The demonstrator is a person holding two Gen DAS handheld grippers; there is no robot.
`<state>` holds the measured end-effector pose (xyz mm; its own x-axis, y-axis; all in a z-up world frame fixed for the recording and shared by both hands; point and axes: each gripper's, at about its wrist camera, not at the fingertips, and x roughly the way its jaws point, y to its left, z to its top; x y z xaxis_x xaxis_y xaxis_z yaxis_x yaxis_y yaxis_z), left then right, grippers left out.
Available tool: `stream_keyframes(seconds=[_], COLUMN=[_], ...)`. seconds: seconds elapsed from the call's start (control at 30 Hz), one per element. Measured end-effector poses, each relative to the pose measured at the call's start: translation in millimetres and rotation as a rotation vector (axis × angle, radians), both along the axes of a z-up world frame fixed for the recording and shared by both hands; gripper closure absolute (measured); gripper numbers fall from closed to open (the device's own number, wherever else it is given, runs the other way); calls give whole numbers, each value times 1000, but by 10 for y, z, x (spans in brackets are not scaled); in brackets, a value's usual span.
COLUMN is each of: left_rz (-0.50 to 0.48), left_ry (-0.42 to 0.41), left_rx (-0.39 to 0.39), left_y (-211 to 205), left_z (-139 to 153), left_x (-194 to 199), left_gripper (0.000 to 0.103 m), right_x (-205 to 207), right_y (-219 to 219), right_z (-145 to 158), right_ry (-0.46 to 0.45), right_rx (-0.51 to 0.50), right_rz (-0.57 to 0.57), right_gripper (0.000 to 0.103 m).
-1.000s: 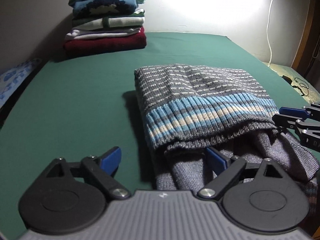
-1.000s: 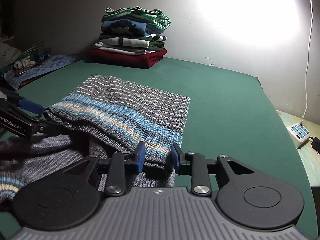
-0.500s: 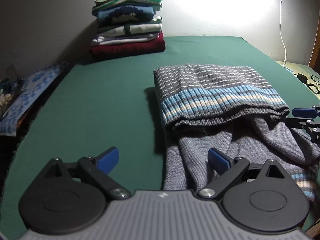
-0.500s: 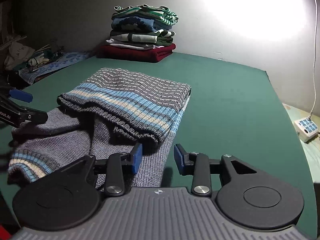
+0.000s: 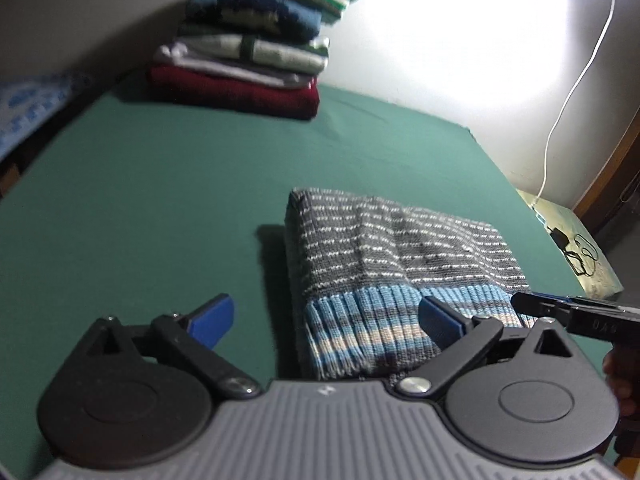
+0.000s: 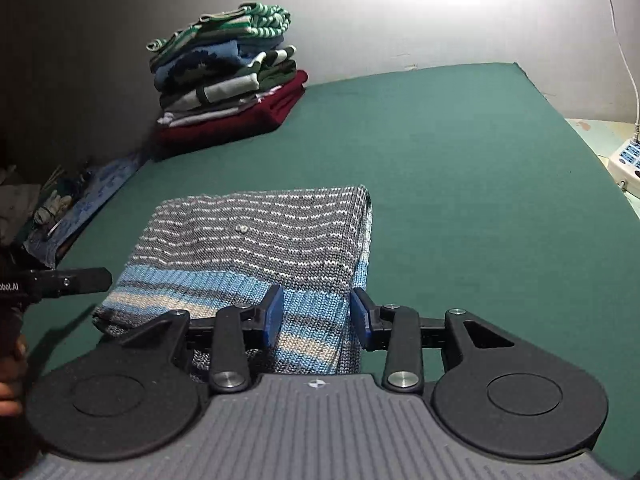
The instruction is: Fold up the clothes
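A grey knit sweater (image 5: pixel 400 248) with thin white stripes and a blue-and-cream ribbed hem lies folded on the green cover (image 5: pixel 160 200). My left gripper (image 5: pixel 326 322) hovers over the hem's left end. Its jaws are wide and closing, the hem lies below them, and the pads do not press on it. In the right wrist view the sweater (image 6: pixel 260 240) sits just ahead. My right gripper (image 6: pixel 318 318) is open over the hem's right end, pads apart. Each gripper's tip shows in the other view: the right gripper's fingers (image 5: pixel 532 304) and the left gripper's fingers (image 6: pixel 92 278).
A stack of folded clothes (image 5: pixel 248 48) (image 6: pixel 228 84) stands at the far left by the wall. A blue-patterned cloth (image 6: pixel 88 196) with clutter lies off the left edge. A power strip (image 6: pixel 628 160) and a white cable (image 5: pixel 560 120) are at the right. A hand (image 6: pixel 8 392) holds the left gripper.
Both grippers have rolled and moved in over the sweater's near edge. The loose grey part and sleeve that lay in front are now mostly hidden under them. The left jaws have narrowed a little.
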<state>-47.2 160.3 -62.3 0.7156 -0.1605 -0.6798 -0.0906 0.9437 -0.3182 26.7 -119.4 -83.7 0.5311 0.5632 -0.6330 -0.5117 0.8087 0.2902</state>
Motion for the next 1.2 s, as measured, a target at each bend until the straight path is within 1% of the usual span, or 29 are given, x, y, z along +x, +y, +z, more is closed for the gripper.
stream_keyframes(seconds=[0.03,0.07,0.1,0.17,0.3,0.43,0.6,0.63,0.67,0.7,0.73,0.8,0.83,0.87,0.93,0.97,1.0,1.03,1.07,1.1,1.13,1.17,1.2], left_rz=[-23,-46,-69,-85,-104,-108,-125,-122,-119,-106,-93,-67,-59,-52,-53,-59,-66,-64,-60,-47,-33,-27,-22], left_ry=[4,7,10,3,4,3,5,7,10,-3,-18,-47,-56,-64,-60,-42,-21,-4,14,13,10,11,12], left_rx=[-11,-22,-33,-26,-9,-3,20,7,-9,-4,2,15,28,41,69,85,102,116,130,136,141,145,149], left_y=[-15,-33,-51,-91,-103,-79,-112,-91,-68,-40,-11,45,51,53,6,-29,-66,-88,-109,-101,-89,-78,-66], left_z=[-18,-33,-49,-65,-95,-131,-105,-87,-68,-26,19,108,140,172,177,136,90,40,-11,-28,-41,-53,-66], left_x=[36,70,105,164,332,466,404,371,337,270,200,59,7,-42,-40,9,62,106,148,165,179,193,206], left_gripper=[31,33,37,39,43,42,40,39,37,34,30,27,28,30,38,41,51,54,53,50,44,42,38], right_x=[0,-1,1,37,153,260,273,239,195,134,61,-87,-154,-206,-247,-249,-227,-204,-179,-155,-133,-118,-103], right_y=[2,5,9,12,68,154,121,100,75,45,5,-46,-55,-35,73,126,162,185,182,184,187,195,199], right_z=[3,7,14,15,-20,-47,-33,-12,28,93,163,274,313,320,249,196,130,71,39,30,23,18,14], right_ry=[-6,-13,-20,-26,-48,-83,-77,-84,-93,-108,-135,-177,-189,-190,-181,-174,-162,-151,-144,-146,-150,-159,-163], right_rx=[6,9,6,4,-12,-28,-24,-32,-41,-44,-34,-19,-12,-5,-32,-52,-70,-78,-68,-65,-65,-73,-76], right_rz=[2,1,-5,-24,-42,-48,-45,-41,-42,-46,-43,-20,1,37,104,122,117,109,100,97,94,94,93], right_gripper=[75,86,89,92,93,93,91,89,82,78,76,76,77,80,85,87,88,90,92,94,96,96,96])
